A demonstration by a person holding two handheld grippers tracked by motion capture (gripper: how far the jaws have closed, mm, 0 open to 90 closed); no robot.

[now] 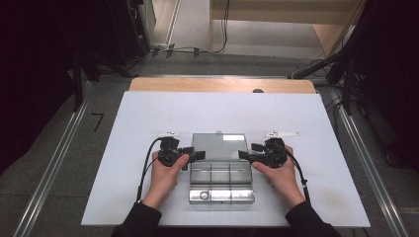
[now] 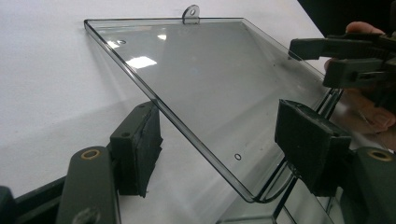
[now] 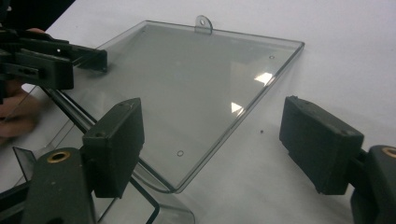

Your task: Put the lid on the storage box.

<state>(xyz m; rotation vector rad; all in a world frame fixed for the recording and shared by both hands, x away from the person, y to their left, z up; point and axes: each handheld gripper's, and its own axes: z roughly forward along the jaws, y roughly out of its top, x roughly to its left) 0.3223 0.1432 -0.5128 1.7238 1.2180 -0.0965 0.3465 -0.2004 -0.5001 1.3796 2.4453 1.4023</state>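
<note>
Compartment box [image 1: 221,182]: on board [image 1: 148,113], centred near its front edge. Lid [image 1: 219,146]: hinged open behind box, toward far edge. Left gripper [image 1: 193,155] at lid's left edge; right gripper [image 1: 245,155] at its right edge.
</note>
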